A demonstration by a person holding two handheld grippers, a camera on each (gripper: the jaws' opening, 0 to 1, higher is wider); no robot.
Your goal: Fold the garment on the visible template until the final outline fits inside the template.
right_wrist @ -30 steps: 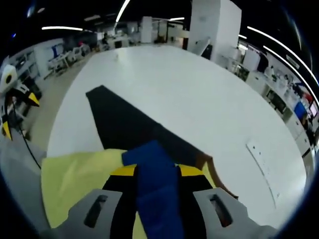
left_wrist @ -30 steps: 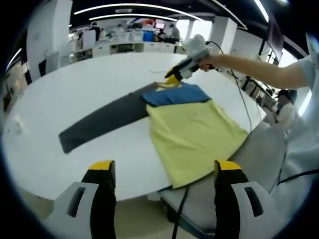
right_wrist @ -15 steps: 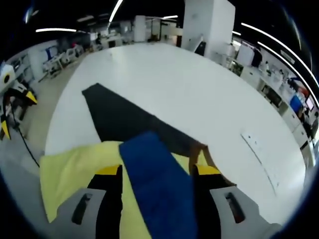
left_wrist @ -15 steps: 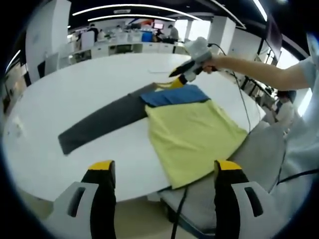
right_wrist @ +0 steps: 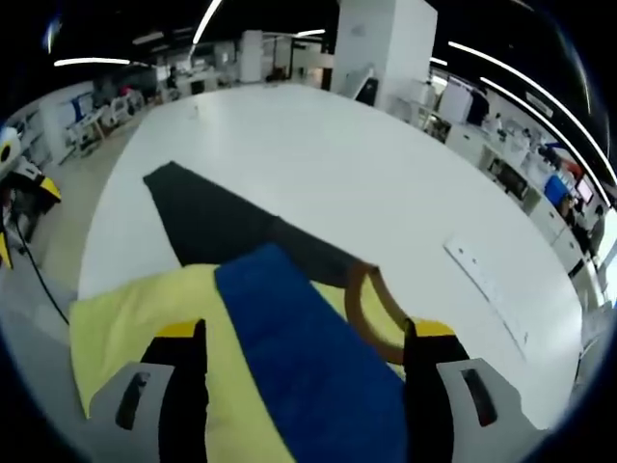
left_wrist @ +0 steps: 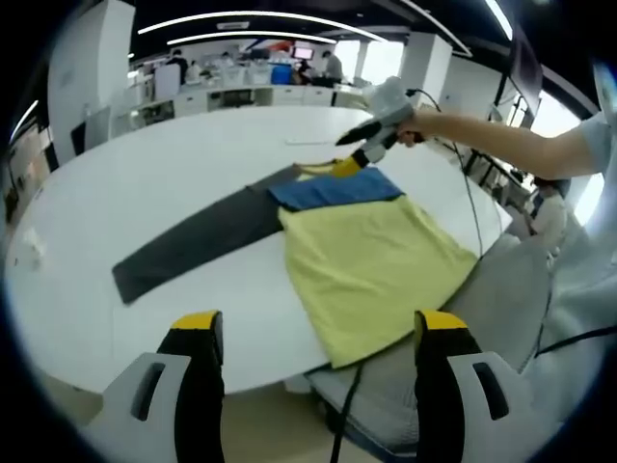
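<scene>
your garment (left_wrist: 371, 265) lies flat on the white table (left_wrist: 145, 183), near its edge on your side in the left gripper view. the yellow body has its long axis running from that near edge inward, and its lower hem hangs slightly over the edge. a blue band (left_wrist: 337, 188) crosses the body at the far end, roughly square to that axis. from beneath the band a dark grey strip (left_wrist: 193, 241) runs out leftward across the table in the left gripper view, its long axis oblique to the yellow body; i cannot tell if it is a sleeve or the template.

your left gripper (left_wrist: 318, 333) sits off the table's near edge, jaws spread wide, nothing between them. your right gripper (left_wrist: 359, 159) hovers by the collar end, held in your hand (left_wrist: 410, 123); in the right gripper view (right_wrist: 304, 338) its jaws stand well apart over the blue band (right_wrist: 299, 347), gripping nothing.

the brown collar rim (right_wrist: 371, 309) curves just beside the band in the right gripper view. the near part of the yellow cloth (right_wrist: 135, 318) is cut off behind the jaws there. a pale flat strip (right_wrist: 487, 289) lies near the table's far edge; any writing on it is too small to read. a grey chair (left_wrist: 453, 338) stands at the near edge.
</scene>
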